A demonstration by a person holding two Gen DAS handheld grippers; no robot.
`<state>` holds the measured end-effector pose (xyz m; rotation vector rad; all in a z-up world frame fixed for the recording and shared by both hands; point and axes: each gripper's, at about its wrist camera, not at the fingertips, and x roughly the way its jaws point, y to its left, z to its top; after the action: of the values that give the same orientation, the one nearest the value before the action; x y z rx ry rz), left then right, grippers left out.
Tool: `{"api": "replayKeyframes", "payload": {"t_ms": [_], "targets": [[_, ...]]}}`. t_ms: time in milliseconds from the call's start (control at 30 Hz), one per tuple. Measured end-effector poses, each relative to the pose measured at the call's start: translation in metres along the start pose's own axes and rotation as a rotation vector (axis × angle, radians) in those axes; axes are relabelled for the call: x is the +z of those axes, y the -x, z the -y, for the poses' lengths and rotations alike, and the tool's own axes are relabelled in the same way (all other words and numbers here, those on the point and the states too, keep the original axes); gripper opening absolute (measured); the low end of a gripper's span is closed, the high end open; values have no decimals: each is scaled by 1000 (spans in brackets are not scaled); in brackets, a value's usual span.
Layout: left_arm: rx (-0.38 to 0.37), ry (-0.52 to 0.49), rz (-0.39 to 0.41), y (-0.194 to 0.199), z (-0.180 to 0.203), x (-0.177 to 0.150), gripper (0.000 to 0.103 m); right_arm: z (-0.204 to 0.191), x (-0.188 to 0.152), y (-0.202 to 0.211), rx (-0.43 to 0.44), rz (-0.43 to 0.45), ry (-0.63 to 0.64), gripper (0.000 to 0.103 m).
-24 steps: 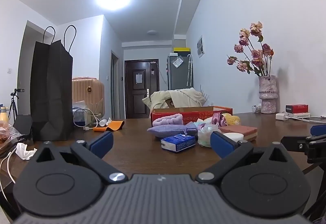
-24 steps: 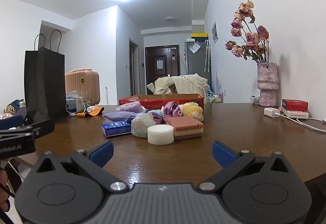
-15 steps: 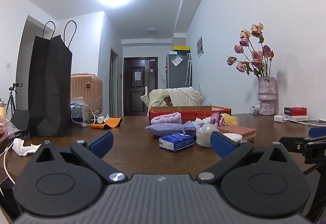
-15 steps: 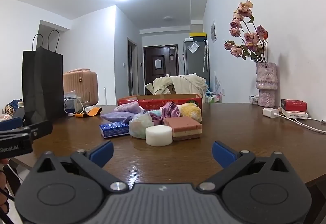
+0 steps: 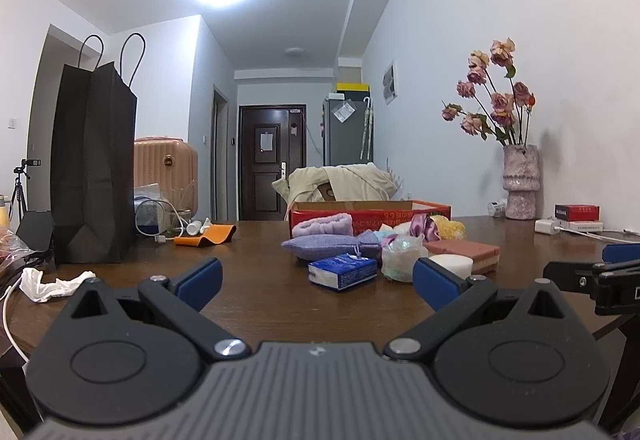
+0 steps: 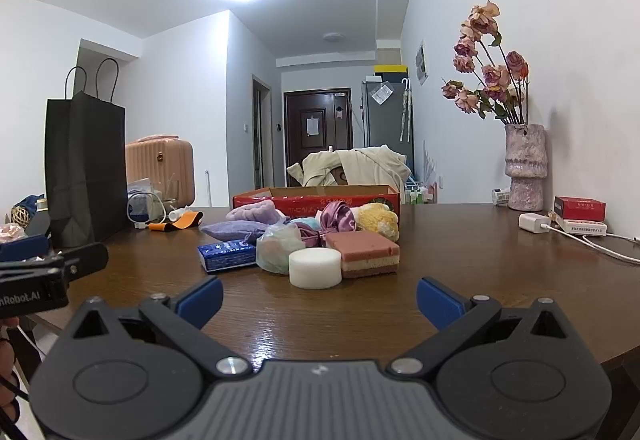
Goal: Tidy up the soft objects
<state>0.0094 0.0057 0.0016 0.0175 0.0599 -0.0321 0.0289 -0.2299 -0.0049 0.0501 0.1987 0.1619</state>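
Note:
A heap of soft things lies mid-table in front of a red cardboard box: a white round sponge, a pink layered sponge, a yellow fluffy ball, a purple satin scrunchie, a lilac pouch, a blue tissue pack and a clear bag of soft pieces. My left gripper stands open near the table's front edge, short of the heap. My right gripper is open too, nothing between its fingers, just in front of the white sponge.
A tall black paper bag stands at the left with cables and an orange strap beside it. A crumpled white tissue lies front left. A vase of dried roses, a red box and a charger line the right wall.
Both grippers have shifted only slightly; the left view has dropped and levelled a little. Both stay open and nothing on the table has moved.

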Motion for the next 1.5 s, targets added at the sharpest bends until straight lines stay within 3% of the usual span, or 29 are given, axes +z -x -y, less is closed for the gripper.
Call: {"api": "replayKeyframes", "payload": {"t_ms": [1500], "targets": [[5,-9,-6,-1,1,-1,103,-2,-1,-3,-2,-6,-6,103]]}}
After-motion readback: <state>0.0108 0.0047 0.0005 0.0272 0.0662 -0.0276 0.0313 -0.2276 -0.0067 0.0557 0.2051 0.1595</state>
